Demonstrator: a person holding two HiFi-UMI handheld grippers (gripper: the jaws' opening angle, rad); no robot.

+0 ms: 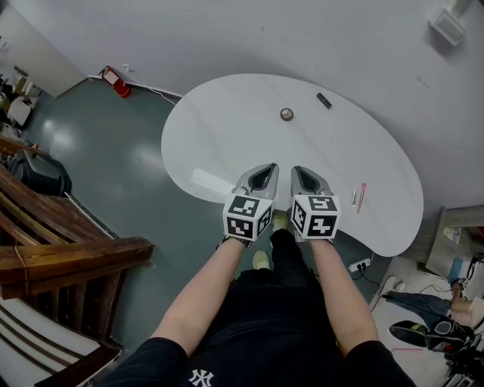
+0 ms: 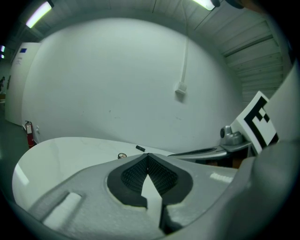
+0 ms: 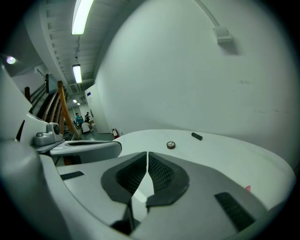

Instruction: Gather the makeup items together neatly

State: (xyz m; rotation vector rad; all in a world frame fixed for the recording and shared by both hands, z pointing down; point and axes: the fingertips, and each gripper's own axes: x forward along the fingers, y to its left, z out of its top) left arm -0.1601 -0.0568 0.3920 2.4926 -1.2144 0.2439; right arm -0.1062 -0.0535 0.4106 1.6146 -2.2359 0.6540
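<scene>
Makeup compact (image 1: 286, 114) and dark stick (image 1: 324, 100) lie well beyond the left claw (image 1: 266, 168) and right claw (image 1: 301, 170), both closed empty.

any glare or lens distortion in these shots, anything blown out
Head view: a pale sheen on the white table near its front edge; the round compact sharp but tiny. Left gripper view: strong fisheye bend, dark corners, the left gripper crisp. Right gripper view: the same bend, the ceiling tube light blown out.
</scene>
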